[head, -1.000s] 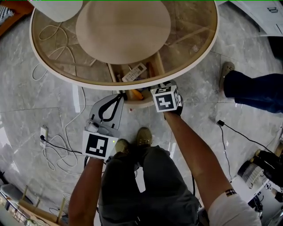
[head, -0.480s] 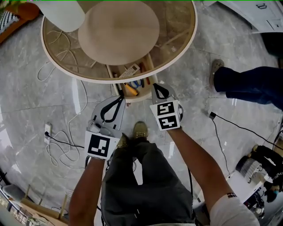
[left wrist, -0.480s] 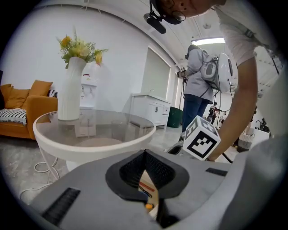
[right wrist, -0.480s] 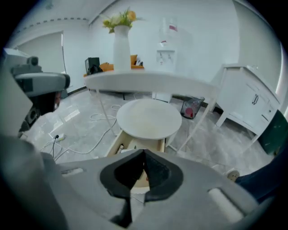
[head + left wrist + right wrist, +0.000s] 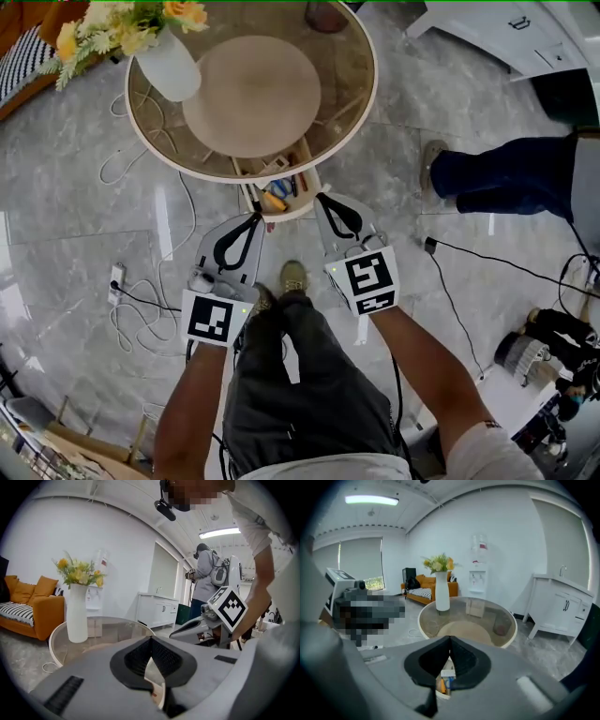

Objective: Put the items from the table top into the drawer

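The drawer (image 5: pixel 281 212) stands pulled out from under the round glass table (image 5: pixel 371 89). Inside it lie an orange item (image 5: pixel 274 200), a white remote (image 5: pixel 275 167) and something blue. My left gripper (image 5: pixel 255 217) hovers just short of the drawer's front, shut and empty; its tips meet in the left gripper view (image 5: pixel 151 640). My right gripper (image 5: pixel 322 196) hangs beside the drawer's right corner, also shut with nothing in it. In the right gripper view (image 5: pixel 450 640) the drawer (image 5: pixel 445 680) shows below the closed tips. On the table I see only a wooden disc (image 5: pixel 251 96) and a white vase (image 5: pixel 173 73) of flowers.
Another person's leg in blue trousers (image 5: pixel 506 173) stands right of the table. Cables (image 5: pixel 141 309) and a socket (image 5: pixel 115 278) lie on the floor at left, a black cable (image 5: pixel 487 258) at right. A white cabinet (image 5: pixel 511 33) is at the far right, an orange sofa (image 5: pixel 33 609) far left.
Both grippers have lifted up and back from the drawer, the right one more. The table now sits farther away and smaller, with the vase and flowers fully in view.
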